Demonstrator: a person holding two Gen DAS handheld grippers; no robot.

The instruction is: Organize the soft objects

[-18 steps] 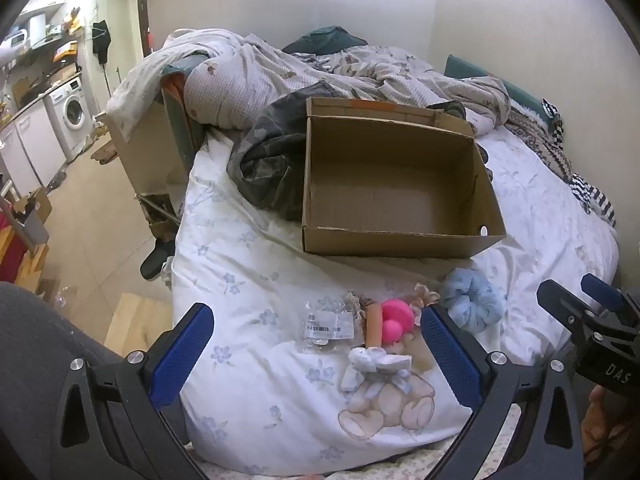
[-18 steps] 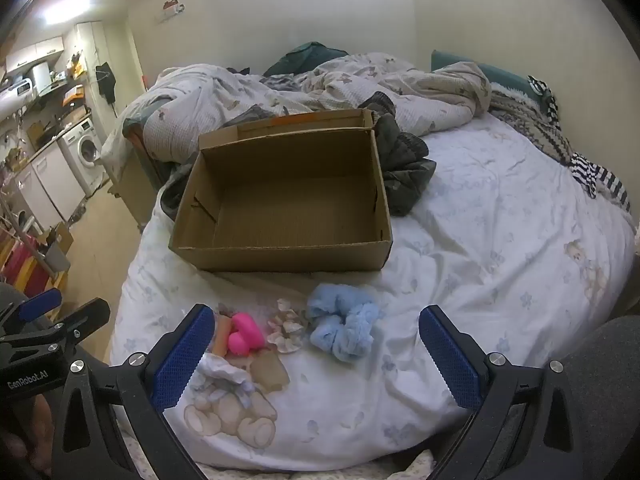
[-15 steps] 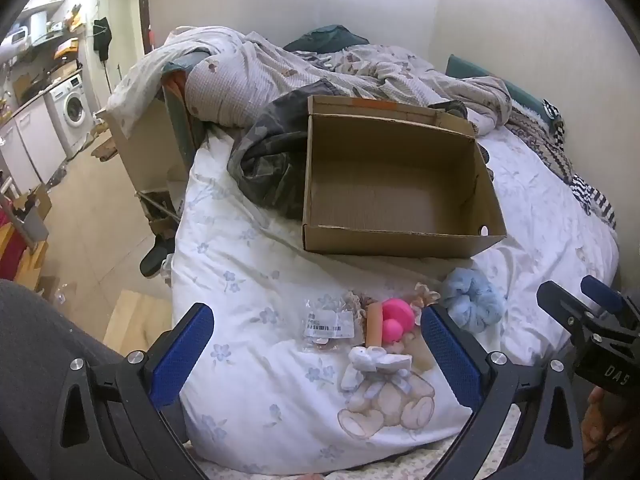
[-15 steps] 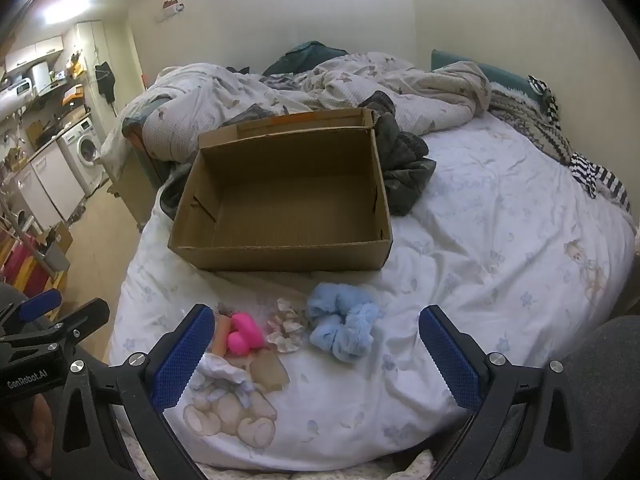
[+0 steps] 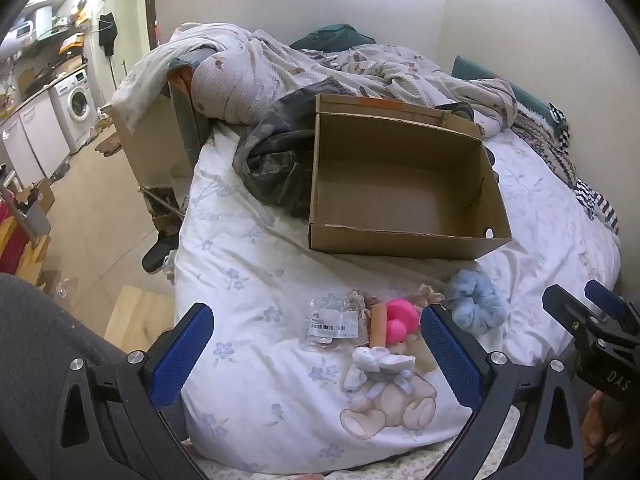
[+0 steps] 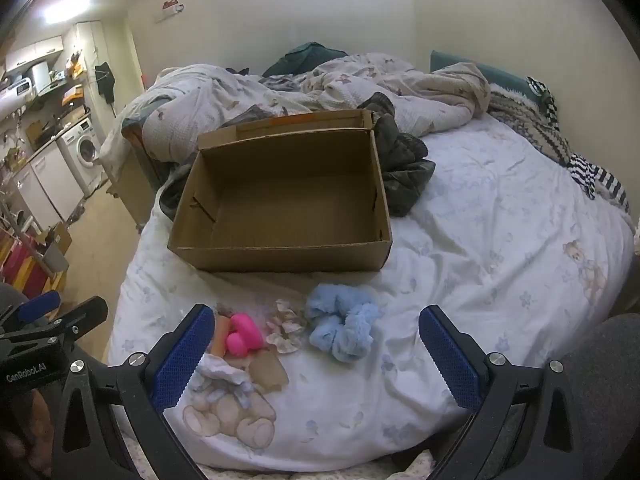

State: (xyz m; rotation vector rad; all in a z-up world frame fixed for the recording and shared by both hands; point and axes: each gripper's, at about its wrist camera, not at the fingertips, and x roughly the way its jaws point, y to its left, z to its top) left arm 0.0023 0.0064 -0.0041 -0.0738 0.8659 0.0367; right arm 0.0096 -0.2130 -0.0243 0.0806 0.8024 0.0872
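An empty open cardboard box (image 5: 404,196) (image 6: 288,208) lies on the bed. In front of it lie a fluffy blue scrunchie (image 5: 474,307) (image 6: 344,326), a pink soft piece (image 5: 400,318) (image 6: 242,334), a floral scrunchie (image 6: 286,330), a white bow (image 5: 378,362) (image 6: 218,368) and a clear packet with a barcode label (image 5: 332,324). My left gripper (image 5: 316,352) is open and empty, hovering above the small items. My right gripper (image 6: 314,356) is open and empty, above the blue scrunchie; it also shows at the right edge of the left wrist view (image 5: 592,320).
A dark crumpled garment (image 5: 276,164) (image 6: 404,168) lies beside the box. A rumpled duvet (image 6: 320,88) and striped fabric (image 6: 592,180) fill the bed's far side. The bed's left edge drops to the floor, with a washing machine (image 5: 78,106) beyond.
Both grippers stay open and nearly still. The left wrist view has shifted very slightly; the objects on the bed have not moved.
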